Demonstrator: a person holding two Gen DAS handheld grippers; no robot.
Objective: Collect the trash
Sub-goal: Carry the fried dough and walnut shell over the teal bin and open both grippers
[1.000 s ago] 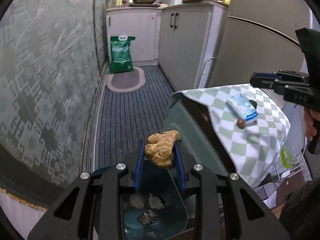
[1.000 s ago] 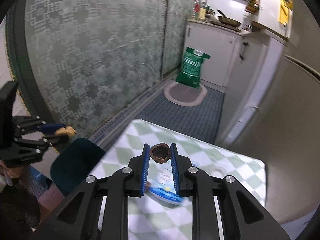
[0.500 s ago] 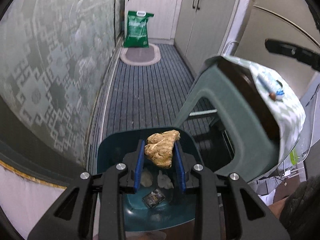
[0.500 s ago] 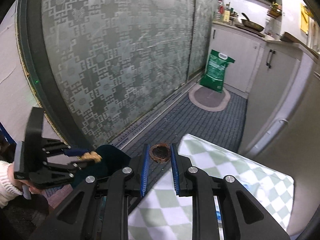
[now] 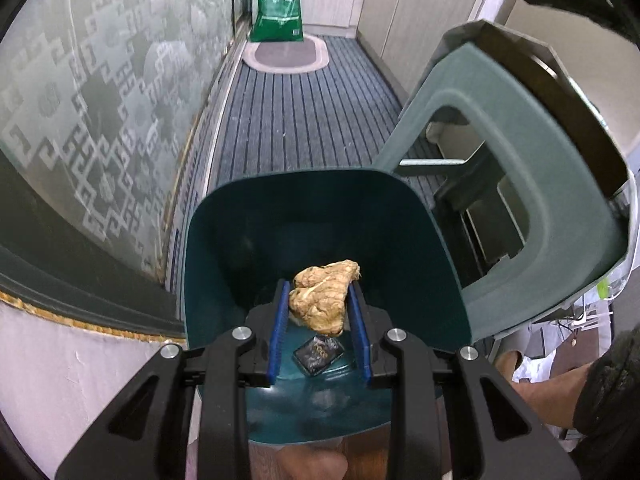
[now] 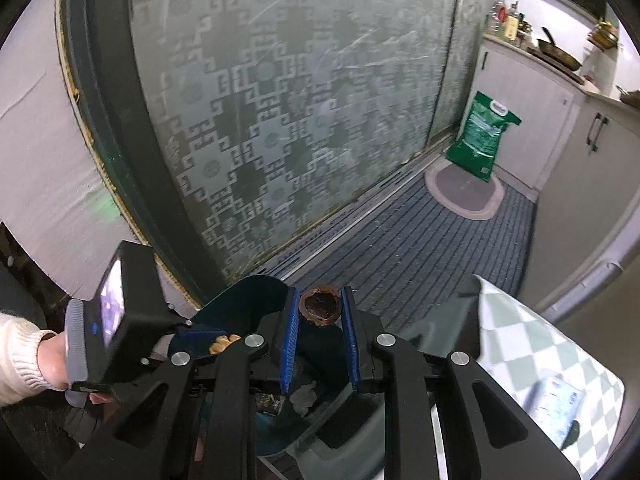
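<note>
Two pieces of trash held at once, one per gripper, both poised over the dark teal plastic bin (image 5: 400,216) standing on the striped floor beside the patterned glass door.

Left gripper (image 5: 320,308) pinching a crumpled tan paper wad (image 5: 324,296) between its blue pads, angled steeply down into the bin's mouth. Wad gripped at the fingertips, bulging above and below the pads, hanging clear of the bin walls and directly above the bin floor, where a small dark wrapper (image 5: 318,354) and pale scraps lie. Probably held so low to let the wad fall straight in without bouncing off the rim.

Right gripper (image 6: 320,310) clamped on a brown walnut shell half (image 6: 320,306), hollow side facing the camera, seated at the very tips of the pads. Shell hanging near the bin's far rim (image 6: 256,284) in that view, above the opening or close to it; exact overlap hard to judge. Apparently waiting its turn behind the left.

Green-and-white checked tablecloth (image 6: 520,344) on the small table just beside the bin, with a blue-and-white packet (image 6: 556,404) lying near its front right corner, seemingly yet to be collected.

Next step judged: releasing the wad, then the shell.
</note>
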